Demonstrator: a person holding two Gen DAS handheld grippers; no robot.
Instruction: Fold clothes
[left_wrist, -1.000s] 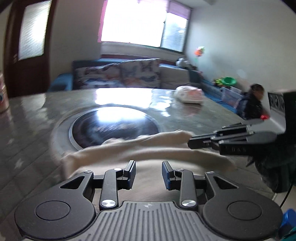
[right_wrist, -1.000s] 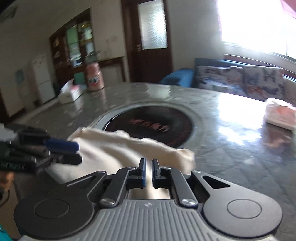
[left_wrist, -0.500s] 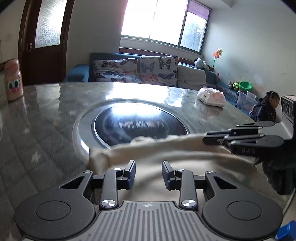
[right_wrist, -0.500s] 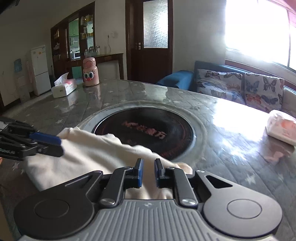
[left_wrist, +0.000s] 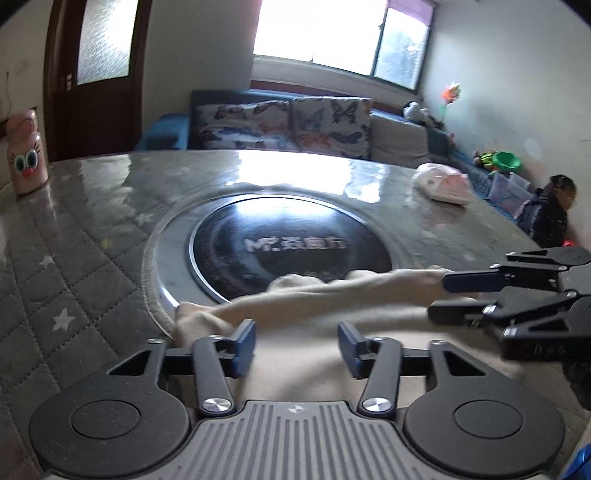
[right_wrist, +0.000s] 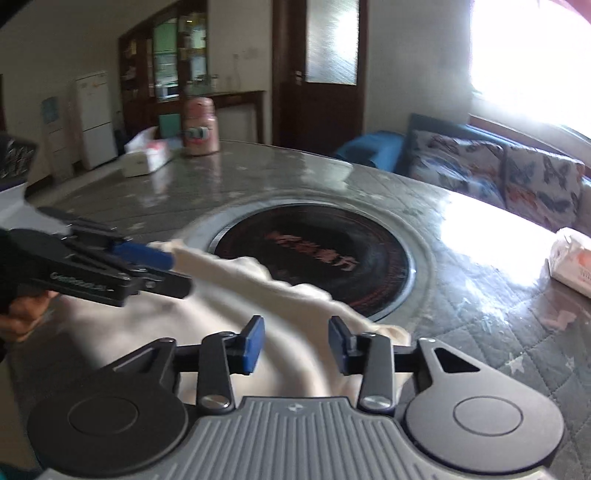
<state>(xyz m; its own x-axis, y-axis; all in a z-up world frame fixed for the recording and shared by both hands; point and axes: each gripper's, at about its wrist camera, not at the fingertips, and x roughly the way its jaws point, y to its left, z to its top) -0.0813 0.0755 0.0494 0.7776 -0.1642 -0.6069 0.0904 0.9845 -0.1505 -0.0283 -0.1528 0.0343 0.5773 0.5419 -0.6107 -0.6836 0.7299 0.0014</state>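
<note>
A cream garment (left_wrist: 314, 306) lies bunched on the grey quilted table (left_wrist: 92, 240), its far edge lapping over the round black cooktop (left_wrist: 291, 243). My left gripper (left_wrist: 296, 347) hangs open just above the cloth with nothing between its blue pads. To its right, my right gripper (left_wrist: 439, 298) points across the garment's right end. From the right wrist, the garment (right_wrist: 258, 295) runs from left to right under my right gripper (right_wrist: 296, 345), which is open and empty. My left gripper (right_wrist: 181, 273) hovers open over the cloth's left end, held by a hand (right_wrist: 26, 314).
A pink cartoon bottle (left_wrist: 26, 162) and a tissue box (right_wrist: 146, 157) stand at the table's far side. A white plastic packet (left_wrist: 443, 182) lies to the right. A sofa (left_wrist: 295, 125) sits behind the table, and a person (left_wrist: 554, 214) sits by the right wall.
My right gripper was nearly shut over the garment a second ago and now stands wide open. My left gripper's fingers have spread a little wider. Both cameras have tilted slightly.
</note>
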